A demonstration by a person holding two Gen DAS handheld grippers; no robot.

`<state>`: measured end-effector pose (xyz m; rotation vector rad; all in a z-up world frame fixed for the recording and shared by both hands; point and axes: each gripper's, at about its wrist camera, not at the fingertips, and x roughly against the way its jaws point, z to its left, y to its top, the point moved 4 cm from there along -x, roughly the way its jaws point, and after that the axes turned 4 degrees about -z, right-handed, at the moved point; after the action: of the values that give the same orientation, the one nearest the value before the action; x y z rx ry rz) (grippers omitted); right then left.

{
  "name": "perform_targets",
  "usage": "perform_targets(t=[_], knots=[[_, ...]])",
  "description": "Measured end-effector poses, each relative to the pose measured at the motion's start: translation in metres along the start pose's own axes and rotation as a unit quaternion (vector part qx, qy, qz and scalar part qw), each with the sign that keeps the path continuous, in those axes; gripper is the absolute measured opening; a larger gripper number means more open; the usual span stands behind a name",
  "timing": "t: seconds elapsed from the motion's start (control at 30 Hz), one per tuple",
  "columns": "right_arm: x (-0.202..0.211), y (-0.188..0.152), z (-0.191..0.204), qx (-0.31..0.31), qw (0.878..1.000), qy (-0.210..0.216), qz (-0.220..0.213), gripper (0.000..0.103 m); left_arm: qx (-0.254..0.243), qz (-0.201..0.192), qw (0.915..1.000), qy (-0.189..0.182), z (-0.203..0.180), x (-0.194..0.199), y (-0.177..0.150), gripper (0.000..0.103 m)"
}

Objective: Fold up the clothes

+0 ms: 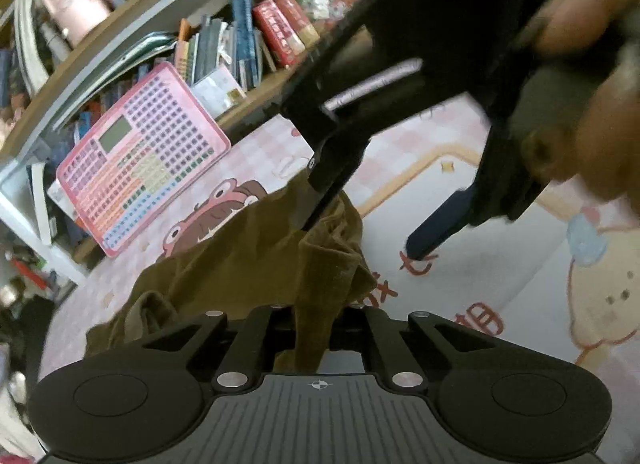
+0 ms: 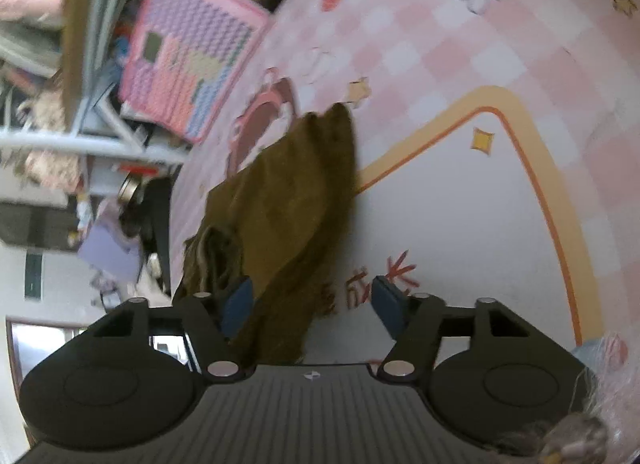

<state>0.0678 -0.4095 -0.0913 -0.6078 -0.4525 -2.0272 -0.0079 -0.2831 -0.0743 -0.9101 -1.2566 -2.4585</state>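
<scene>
at the left edge of the left wrist view we see a shelf [image 1: 132, 48] with books, and a pink board [image 1: 140, 160] that leans against it. the brown cloth [image 1: 256, 264] lies bunched on the pink mat [image 1: 460, 200], in front of the board. our left gripper [image 1: 310, 328] is closed, and a strip of the cloth runs up between its jaws and is pinched there; its own fingertips are hidden behind the fabric. to the right, our right gripper [image 1: 360, 216] comes down from the upper corner, held by a hand [image 1: 592, 112]. one of its fingers touches the top of the cloth, and the other blue finger stands apart over the bare mat, so this gripper is open.

in the right wrist view, the cloth [image 2: 288, 200] stretches from the middle of the mat [image 2: 460, 64] down to our right gripper [image 2: 312, 304]. the cloth passes just beside the left blue finger [image 2: 238, 300] and covers part of it. the right finger is well apart from the fabric. the jaws stand wide and do not press the cloth.
</scene>
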Motion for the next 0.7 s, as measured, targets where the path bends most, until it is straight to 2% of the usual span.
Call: perform_targets(t=[0.17, 0.27, 0.33, 0.4, 0.47, 0.7], knots=[[-0.023, 0.015, 0.000, -0.042, 0.999, 0.010, -0.012, 0.066, 0.026, -0.006, 0.9996, -0.008, 0.005, 0.014, -0.001, 0.005], [-0.030, 0.019, 0.001, -0.041, 0.999, 0.006, -0.011, 0.057, 0.047, -0.011, 0.9987, -0.019, 0.010, 0.023, -0.001, 0.005], [-0.031, 0.021, -0.001, -0.041, 0.999, 0.004, -0.009, 0.046, 0.060, -0.015, 0.9976, -0.030, 0.012, 0.029, -0.003, 0.005], [-0.029, 0.024, -0.006, -0.044, 0.999, 0.004, -0.010, 0.027, 0.070, -0.015, 0.9967, -0.039, 0.014, 0.033, -0.006, 0.005], [-0.023, 0.027, -0.012, -0.046, 0.999, 0.009, -0.015, 0.013, 0.081, -0.015, 0.9953, -0.050, 0.014, 0.037, -0.007, 0.005], [0.010, 0.032, -0.001, 0.001, 0.999, 0.016, -0.049, 0.010, 0.113, -0.051, 0.9878, -0.094, 0.013, 0.051, 0.006, 0.005]])
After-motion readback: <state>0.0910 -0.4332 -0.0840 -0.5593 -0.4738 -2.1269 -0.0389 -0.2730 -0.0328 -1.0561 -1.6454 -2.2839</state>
